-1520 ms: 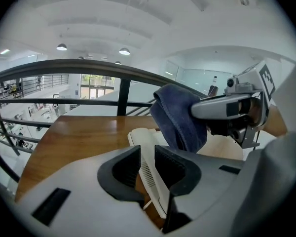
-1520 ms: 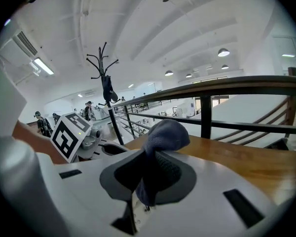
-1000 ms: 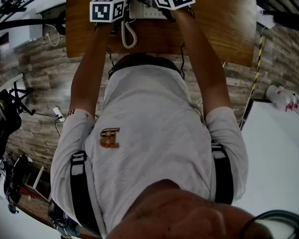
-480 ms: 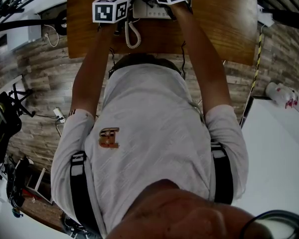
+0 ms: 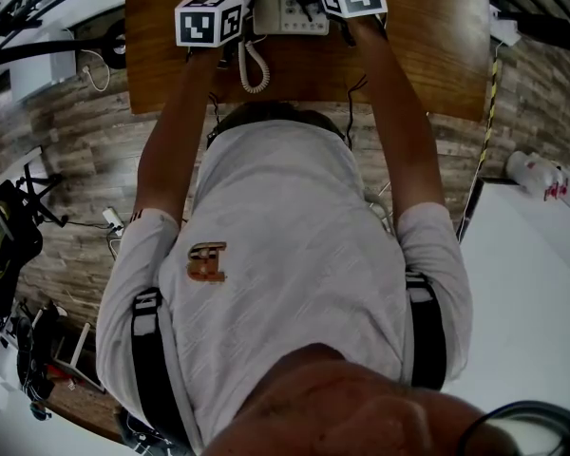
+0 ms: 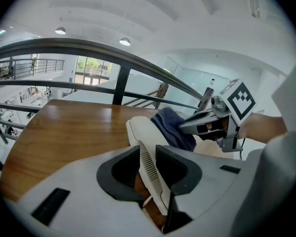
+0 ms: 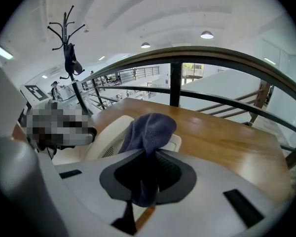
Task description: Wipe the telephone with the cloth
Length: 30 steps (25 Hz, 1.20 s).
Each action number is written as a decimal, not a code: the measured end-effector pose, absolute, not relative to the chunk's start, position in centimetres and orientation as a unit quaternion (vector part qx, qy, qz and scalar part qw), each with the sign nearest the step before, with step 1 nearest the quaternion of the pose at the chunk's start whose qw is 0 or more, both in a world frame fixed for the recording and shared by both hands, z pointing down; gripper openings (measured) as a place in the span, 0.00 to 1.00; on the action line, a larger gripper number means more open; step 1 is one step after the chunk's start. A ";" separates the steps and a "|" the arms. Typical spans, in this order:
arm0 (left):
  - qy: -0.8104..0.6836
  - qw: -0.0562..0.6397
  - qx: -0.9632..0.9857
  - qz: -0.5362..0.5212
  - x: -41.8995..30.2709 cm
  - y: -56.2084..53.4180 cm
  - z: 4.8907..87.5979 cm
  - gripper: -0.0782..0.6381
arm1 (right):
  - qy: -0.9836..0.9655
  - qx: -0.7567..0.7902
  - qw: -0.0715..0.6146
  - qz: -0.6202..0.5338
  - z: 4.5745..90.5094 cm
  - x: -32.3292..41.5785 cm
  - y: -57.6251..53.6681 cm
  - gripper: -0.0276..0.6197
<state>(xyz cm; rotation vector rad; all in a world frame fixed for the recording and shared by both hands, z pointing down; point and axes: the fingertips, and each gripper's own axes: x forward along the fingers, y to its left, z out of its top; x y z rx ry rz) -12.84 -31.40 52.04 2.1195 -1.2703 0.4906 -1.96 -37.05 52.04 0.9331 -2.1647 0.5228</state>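
Now my left gripper clamps the handset, which runs lengthwise away from it, and my right gripper, pinching the cloth, sits nearest its far end.

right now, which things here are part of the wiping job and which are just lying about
In the job: telephone, its handset in the left gripper, cloth in the right gripper.
Just about: coat stand, railing.
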 end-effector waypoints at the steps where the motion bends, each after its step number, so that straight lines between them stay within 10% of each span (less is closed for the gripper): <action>1: -0.480 0.306 0.801 0.185 -12.9 -31.4 52.1 0.24 | -0.834 0.368 0.355 0.205 52.2 -1.2 -37.1 0.14; 12: -0.482 0.310 0.800 0.177 -12.9 -31.4 51.9 0.24 | -0.823 0.415 0.325 0.212 50.6 4.0 -36.5 0.14; 30: -0.485 0.313 0.799 0.168 -13.0 -31.1 52.0 0.24 | -0.882 0.297 0.254 0.265 49.4 -8.0 -28.3 0.14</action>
